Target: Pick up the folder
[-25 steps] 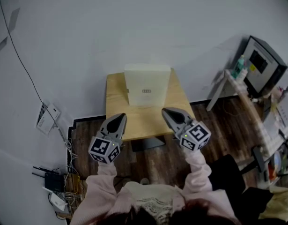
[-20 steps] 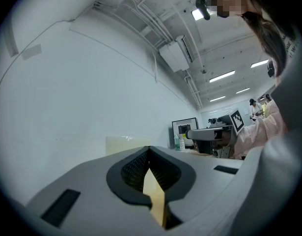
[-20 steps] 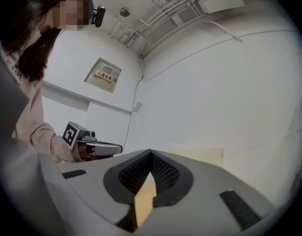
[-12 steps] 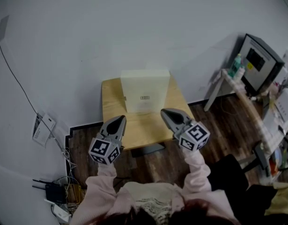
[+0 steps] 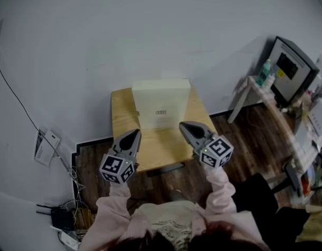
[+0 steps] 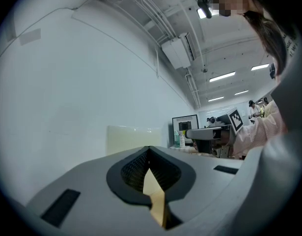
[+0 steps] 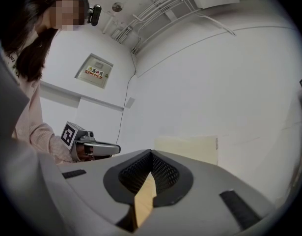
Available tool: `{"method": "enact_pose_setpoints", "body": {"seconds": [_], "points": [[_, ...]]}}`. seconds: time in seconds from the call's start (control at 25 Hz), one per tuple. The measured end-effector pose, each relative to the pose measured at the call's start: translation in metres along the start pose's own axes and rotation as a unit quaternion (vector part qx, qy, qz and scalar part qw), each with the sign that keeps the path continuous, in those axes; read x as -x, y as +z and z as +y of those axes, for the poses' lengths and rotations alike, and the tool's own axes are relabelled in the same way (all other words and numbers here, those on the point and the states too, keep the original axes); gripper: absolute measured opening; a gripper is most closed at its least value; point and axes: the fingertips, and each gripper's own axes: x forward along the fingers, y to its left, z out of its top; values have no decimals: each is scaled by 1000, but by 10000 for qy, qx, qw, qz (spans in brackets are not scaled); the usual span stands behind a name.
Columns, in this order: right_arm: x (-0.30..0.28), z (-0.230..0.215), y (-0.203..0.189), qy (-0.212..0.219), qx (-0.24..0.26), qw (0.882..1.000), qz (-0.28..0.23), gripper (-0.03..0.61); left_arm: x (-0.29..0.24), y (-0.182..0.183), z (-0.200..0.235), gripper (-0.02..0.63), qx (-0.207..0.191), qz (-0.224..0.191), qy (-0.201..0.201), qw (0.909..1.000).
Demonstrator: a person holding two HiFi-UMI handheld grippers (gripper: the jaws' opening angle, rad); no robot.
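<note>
Cream folder: stands upright on its lower edge at the far edge of the tabletop, broad face toward the person and back toward the white wall. Whether it leans on the wall or stands just off it cannot be told.
Wood tabletop: small and pushed up to the wall, carrying only the folder.
Left gripper: clenched, jaws pressed together with nothing between them. It is held level over the near left part of the tabletop, tip aimed at the wall.
Right gripper: clenched and empty too, level over the near right part of the tabletop, pointing the same way.
Direction: the folder lies ahead of both tips toward the far edge, in the lane between them, apart from each.
Long axis: it appears to run left to right along the far edge, across the line on which both grippers point. The thin upright sides face the left and right edges of the tabletop.
Nearer hand: roughly even, the right tip perhaps slightly closer.
Step, as judged: approach, with nothing grasped yet.
Coming move, as judged: the jaws must part first. The flat face offers no pinch, so the top edge or an upright side looks like the place to close on.
</note>
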Motion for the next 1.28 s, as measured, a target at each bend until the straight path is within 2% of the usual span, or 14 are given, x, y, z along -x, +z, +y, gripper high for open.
{"method": "enact_pose_setpoints", "body": {"seconds": [0.36, 0.92, 1.28], "points": [[-16, -40, -11, 49, -45, 9998, 213, 0, -30, -6, 20, 0, 160, 105, 164, 9997], [-22, -89, -26, 254, -265, 9979, 528, 0, -70, -24, 25, 1, 462, 371, 465, 9972], [-23, -111, -49, 137, -316, 9955, 878, 0, -75, -41, 35, 2, 580, 501, 711, 9945]]}}
